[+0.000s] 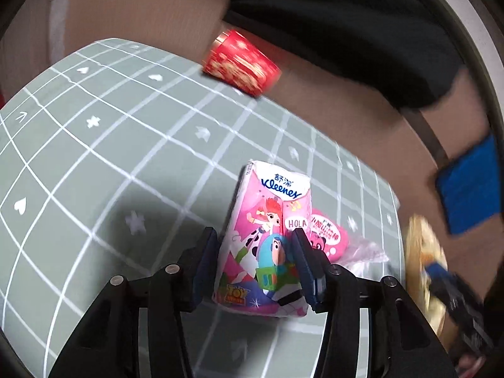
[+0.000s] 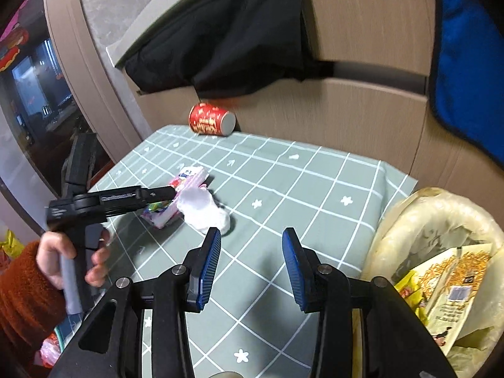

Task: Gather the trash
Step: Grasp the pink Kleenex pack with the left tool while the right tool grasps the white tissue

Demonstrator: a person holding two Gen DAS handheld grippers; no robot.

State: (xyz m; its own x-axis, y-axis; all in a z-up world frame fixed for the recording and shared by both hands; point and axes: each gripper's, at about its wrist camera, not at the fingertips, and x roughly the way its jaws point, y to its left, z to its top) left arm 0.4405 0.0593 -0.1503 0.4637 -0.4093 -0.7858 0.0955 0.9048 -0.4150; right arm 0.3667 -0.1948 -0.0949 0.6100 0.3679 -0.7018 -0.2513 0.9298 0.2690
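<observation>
My left gripper (image 1: 256,263) is clamped across the width of the tissue pack (image 1: 267,239), raised off the green checked tablecloth (image 1: 110,157) so I can carry it. My right gripper (image 2: 252,264) hangs empty, jaws apart, near the lined bin (image 2: 406,217) at the table's edge. The red cup (image 2: 211,122) lies on its side by the far wall, probably next.

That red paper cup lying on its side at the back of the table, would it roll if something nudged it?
Probably. The red cup lies on its side on the checked tablecloth, so a nudge would likely roll it, curving because it tapers. It looks like thin paper, so likely light and easily crushed. The open right gripper should squeeze gently.
</observation>
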